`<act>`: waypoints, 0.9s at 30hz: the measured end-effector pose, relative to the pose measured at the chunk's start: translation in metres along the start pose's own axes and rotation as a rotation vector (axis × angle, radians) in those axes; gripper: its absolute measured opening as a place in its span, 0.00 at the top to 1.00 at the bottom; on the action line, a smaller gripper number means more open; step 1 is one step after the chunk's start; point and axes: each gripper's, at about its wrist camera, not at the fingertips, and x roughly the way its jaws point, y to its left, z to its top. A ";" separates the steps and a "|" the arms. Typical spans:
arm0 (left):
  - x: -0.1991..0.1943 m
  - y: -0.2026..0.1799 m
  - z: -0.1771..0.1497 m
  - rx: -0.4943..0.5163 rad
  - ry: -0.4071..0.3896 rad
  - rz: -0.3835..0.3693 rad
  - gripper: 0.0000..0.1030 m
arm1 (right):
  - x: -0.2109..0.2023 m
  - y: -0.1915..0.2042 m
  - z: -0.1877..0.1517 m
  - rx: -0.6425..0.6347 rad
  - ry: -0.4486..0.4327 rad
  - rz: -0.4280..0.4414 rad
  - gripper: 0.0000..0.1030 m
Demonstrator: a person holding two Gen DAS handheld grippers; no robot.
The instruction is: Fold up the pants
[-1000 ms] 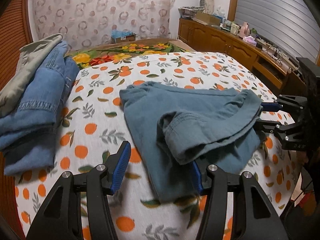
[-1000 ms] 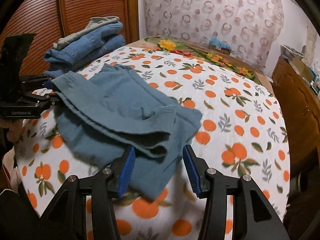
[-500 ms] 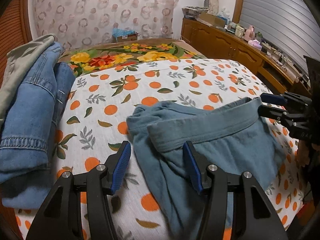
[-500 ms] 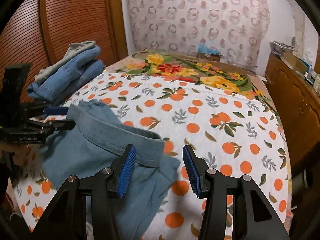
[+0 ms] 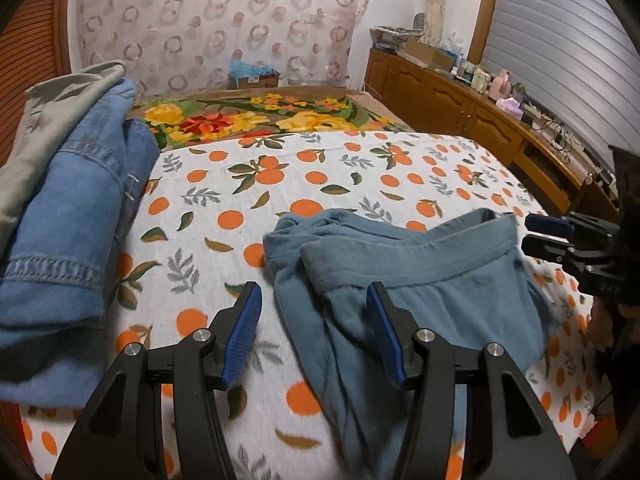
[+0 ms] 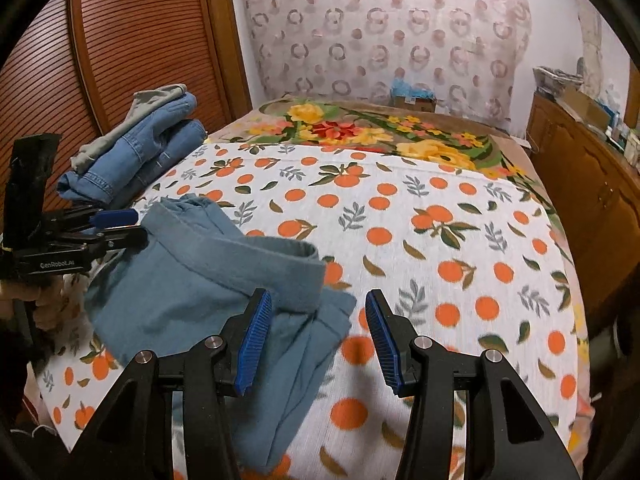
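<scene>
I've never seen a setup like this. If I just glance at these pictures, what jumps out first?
Probably the bedspread with its bright orange-fruit print, which fills the middle of both views. On it, near the front edge, lies a crumpled pair of teal pants, with the open left gripper and open right gripper poised at either end of it. A stack of folded jeans sits at the bed's left side by the wooden slatted door.

warm, even indoor light, soft shadows; fisheye bending and dark vignette at edges.
</scene>
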 end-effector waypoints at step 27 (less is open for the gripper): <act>-0.050 -0.024 -0.072 -0.001 0.015 -0.092 0.64 | -0.032 0.021 -0.056 0.046 0.080 0.082 0.76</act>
